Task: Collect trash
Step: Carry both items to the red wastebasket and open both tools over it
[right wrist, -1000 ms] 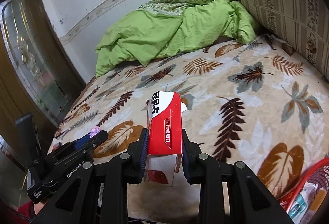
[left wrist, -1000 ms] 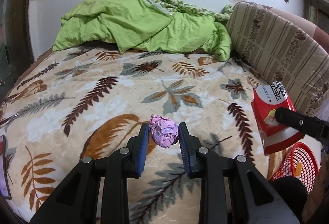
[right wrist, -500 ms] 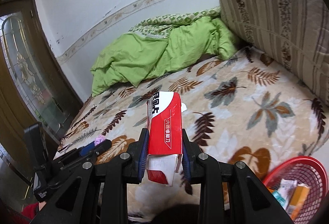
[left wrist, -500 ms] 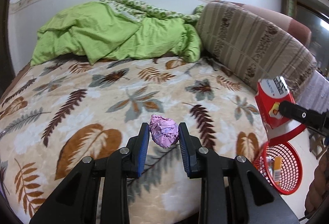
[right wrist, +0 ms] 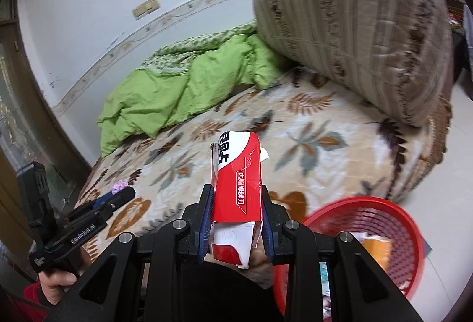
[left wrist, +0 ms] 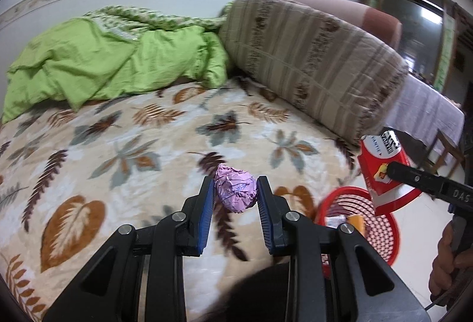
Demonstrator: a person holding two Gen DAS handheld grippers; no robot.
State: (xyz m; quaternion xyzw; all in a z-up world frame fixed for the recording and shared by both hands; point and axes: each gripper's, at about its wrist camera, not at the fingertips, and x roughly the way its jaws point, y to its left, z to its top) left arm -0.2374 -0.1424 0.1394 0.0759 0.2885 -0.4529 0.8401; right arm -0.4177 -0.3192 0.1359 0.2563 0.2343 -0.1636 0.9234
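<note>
Left gripper (left wrist: 235, 199) clamps a pink wad (left wrist: 235, 191); right gripper (right wrist: 236, 214) clamps a red carton (right wrist: 238, 192), both near the red basket (right wrist: 384, 211).

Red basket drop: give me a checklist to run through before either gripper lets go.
1. Left gripper shut on crumpled pink wrapper: ok.
2. Right gripper shut on red and white carton: ok.
3. Red basket in view, mouth open, some trash already inside: ok.
4. Carton above the basket mouth: not ok; in the right wrist view the basket lies to its right.
5. Wrapper above the basket: not ok; it hangs over the leaf-print blanket.
6. Room left in the basket: cannot tell.
</note>
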